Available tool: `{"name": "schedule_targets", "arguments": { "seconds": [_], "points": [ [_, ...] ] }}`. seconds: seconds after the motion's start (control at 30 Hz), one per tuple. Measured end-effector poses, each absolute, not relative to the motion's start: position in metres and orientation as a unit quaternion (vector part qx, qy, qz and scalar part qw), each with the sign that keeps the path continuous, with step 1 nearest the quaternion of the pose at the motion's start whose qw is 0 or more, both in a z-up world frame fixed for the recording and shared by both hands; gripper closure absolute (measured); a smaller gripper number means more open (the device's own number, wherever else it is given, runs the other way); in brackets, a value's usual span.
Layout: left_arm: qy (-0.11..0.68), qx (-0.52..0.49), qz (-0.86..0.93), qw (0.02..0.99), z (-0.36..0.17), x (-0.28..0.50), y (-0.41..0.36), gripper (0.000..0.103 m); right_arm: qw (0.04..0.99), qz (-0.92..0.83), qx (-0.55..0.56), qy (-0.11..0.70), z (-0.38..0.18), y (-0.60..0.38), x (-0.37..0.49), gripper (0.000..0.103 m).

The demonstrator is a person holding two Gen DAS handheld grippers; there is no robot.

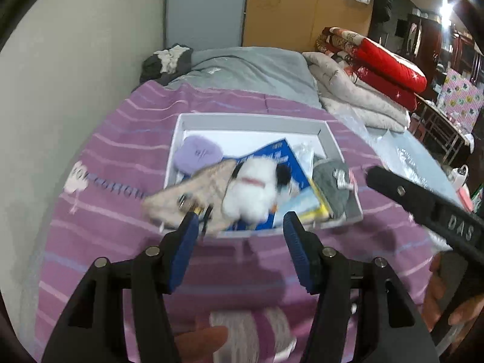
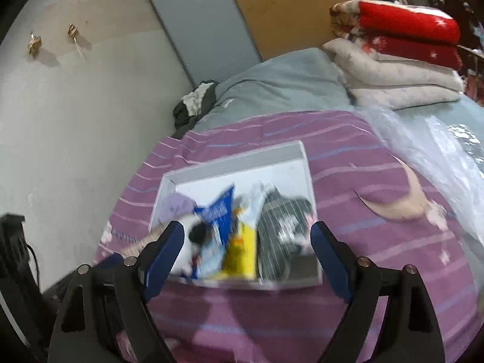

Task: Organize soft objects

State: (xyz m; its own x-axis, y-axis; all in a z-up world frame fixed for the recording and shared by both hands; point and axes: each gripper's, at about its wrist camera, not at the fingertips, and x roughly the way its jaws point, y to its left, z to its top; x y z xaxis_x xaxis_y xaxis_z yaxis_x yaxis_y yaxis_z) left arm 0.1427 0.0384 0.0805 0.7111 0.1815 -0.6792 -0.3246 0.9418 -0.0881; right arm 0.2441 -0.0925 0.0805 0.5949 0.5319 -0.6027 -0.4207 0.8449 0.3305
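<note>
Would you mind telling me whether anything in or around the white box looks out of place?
Yes: the beige pouch lies askew across the white box's near-left rim, half hanging out onto the purple blanket, while the white plush toy, purple hat and grey knit sit inside.

The bed's purple striped blanket (image 1: 127, 139) lies bare around the white box (image 1: 329, 139), giving free passage on its near and left sides. Inside, only the far strip is bare; a white plush toy (image 1: 254, 190), purple ball (image 1: 196, 154), blue booklet (image 1: 281, 154) and grey cloth (image 1: 329, 184) crowd the rest. Folded quilts (image 2: 402, 69) and the wall (image 2: 75, 106) bound the bed.
</note>
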Motion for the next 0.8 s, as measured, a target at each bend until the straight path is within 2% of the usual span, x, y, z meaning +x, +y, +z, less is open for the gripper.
{"name": "schedule_targets", "arguments": {
  "seconds": [0.43,0.6,0.8],
  "points": [
    [0.331,-0.071,0.157,0.928,0.081,0.043,-0.006,0.043,0.925,0.236,0.041,0.296,0.075,-0.135,0.094,0.016],
    [0.306,-0.099,0.138,0.937,0.072,0.015,-0.019,0.043,0.936,0.213,0.042,0.278,0.054,-0.149,0.057,0.016],
    [0.312,-0.040,0.158,0.936,0.053,0.020,-0.042,0.044,0.952,0.194,0.027,0.233,0.059,-0.149,0.039,0.016]
  ]
}}
